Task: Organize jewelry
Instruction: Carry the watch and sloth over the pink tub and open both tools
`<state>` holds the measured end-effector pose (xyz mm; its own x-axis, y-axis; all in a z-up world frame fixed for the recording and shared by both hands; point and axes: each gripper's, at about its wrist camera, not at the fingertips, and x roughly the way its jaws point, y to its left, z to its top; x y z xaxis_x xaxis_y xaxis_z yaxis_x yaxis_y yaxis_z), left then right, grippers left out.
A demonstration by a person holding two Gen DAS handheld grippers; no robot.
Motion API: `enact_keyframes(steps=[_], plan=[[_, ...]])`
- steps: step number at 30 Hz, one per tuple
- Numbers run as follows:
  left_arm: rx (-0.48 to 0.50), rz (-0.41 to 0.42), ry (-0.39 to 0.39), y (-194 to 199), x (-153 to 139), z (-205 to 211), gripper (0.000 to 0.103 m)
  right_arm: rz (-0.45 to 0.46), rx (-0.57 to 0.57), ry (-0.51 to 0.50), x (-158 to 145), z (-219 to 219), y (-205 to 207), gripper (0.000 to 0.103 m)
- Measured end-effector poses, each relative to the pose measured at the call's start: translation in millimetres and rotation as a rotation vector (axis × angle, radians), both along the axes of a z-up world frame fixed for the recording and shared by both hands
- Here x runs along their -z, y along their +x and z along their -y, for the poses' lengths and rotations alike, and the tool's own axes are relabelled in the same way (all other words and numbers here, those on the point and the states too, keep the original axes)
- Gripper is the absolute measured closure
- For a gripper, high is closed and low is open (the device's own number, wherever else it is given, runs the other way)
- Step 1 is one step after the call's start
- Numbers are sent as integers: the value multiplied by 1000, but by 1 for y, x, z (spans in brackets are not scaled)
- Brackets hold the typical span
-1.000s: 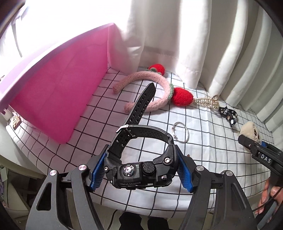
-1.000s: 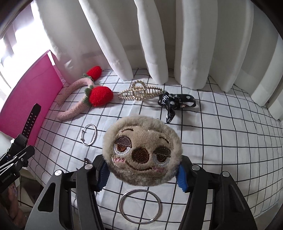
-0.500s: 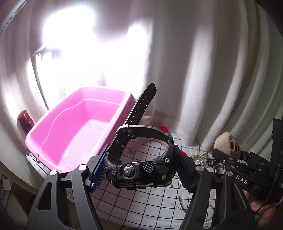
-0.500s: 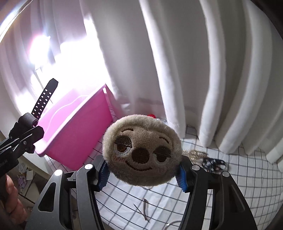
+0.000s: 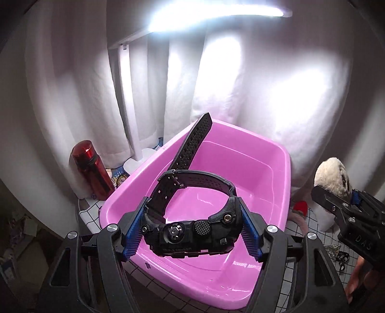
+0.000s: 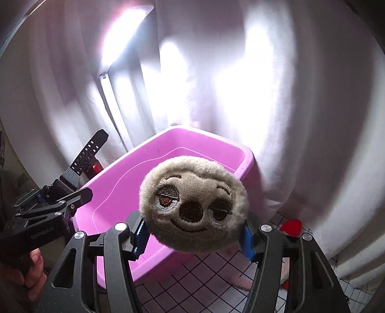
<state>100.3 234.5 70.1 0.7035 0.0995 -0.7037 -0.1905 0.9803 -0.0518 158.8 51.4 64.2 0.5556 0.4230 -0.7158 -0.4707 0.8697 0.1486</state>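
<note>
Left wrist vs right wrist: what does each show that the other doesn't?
Left wrist only: the watch case clamped in the left tongs, a red bottle, and the lamp bar overhead. Right wrist only: the plush's embroidered face, held in the right tongs. Both: the pink tub, white curtain, grid cloth, and the opposite tongs from the side.

A white black-gridded tabletop (image 6: 192, 286) carries the pink tub (image 5: 276, 154) and red bottle (image 5: 92, 173).

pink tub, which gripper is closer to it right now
Left. The left gripper holds the black watch over the pink tub; the right gripper, holding the plush sloth face, hangs beside its near wall.
</note>
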Motion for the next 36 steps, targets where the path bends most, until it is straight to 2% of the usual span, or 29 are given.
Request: enact_keyframes(steps=[4,9,15,22,25,27,36], plan=[[-6,-60,-27,17,27,-19,36,-41,-48,-48,20,-44,19,44],[-2,-108,-51,32,44,-27,35,-101,-81,-102,45,-72,35,44],[4,-180,-53,50,65,-32,35,-160,-74,-175,67,-86,45,44],[-2,-261,-51,59,85,-33,34,-178,-76,-252,80,-88,47,41],[-6,-244,-26,57,82,-33,31,-168,-78,-277,79,-89,44,38],[-16,-232,-5,56,77,-34,18,-165,-73,-290,79,-90,46,37],[-44,-212,12,48,67,-42,15,-119,-59,-302,61,-88,38,34]])
